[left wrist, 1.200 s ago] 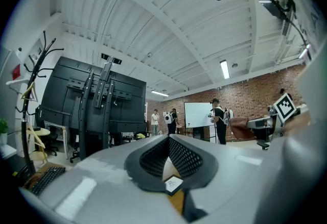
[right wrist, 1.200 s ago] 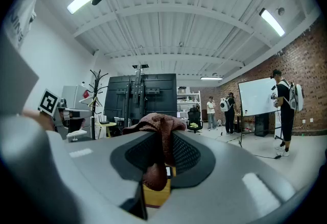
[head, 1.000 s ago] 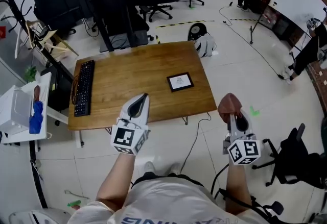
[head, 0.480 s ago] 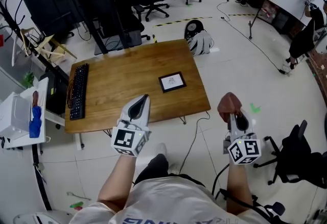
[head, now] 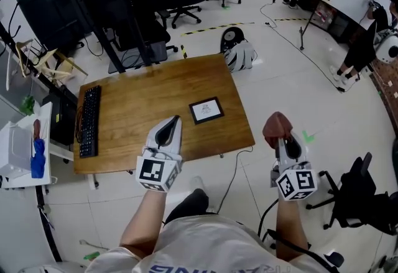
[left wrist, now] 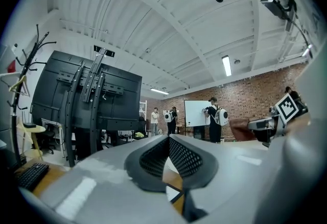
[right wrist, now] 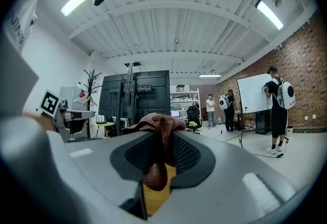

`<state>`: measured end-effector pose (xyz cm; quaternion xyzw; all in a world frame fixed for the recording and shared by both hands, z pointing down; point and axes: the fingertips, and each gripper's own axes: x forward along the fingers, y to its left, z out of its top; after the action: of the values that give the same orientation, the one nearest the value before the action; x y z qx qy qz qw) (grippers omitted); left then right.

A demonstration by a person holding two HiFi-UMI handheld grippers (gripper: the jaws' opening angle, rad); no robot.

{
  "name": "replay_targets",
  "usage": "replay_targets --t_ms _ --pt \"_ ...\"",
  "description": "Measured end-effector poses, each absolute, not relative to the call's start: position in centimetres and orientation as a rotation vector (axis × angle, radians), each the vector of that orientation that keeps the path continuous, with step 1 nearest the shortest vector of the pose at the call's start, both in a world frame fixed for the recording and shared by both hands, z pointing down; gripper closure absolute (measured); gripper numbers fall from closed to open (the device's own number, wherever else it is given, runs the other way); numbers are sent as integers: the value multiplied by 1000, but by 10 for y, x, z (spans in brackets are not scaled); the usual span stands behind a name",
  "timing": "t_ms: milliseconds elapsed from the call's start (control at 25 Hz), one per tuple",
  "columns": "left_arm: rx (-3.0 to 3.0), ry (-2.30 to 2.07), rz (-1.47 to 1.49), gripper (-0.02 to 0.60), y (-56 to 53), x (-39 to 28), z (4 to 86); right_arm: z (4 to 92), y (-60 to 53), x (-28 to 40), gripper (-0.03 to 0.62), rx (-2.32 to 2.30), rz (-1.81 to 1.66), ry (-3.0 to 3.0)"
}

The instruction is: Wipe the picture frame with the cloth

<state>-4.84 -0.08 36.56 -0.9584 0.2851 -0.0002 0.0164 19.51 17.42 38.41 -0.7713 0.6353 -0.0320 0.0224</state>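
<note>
Fingers are clamping the cloth (head: 277,124) on the right gripper (head: 282,138), meeting empty on the left gripper (head: 175,119); picture frame (head: 206,110), lengthwise left-right, is drifting leftward.

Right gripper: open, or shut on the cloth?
Shut on the cloth. In the right gripper view, the right gripper pinches the reddish-brown cloth between its jaws, with a bunch spilling over the tips.

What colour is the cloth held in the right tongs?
Reddish brown. The cloth shows best in the right gripper view.
</note>
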Motion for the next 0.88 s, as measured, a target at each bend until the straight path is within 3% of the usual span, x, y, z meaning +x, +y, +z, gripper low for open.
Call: replay_targets --t_ms 480,880 --pt "-2990 976 -51 578 -116 -45 385 383 36 198 511 -2334 -110 2065" --pt "-3002 1022 -62 577 -132 -28 393 381 -10 220 511 -2298 -133 2137"
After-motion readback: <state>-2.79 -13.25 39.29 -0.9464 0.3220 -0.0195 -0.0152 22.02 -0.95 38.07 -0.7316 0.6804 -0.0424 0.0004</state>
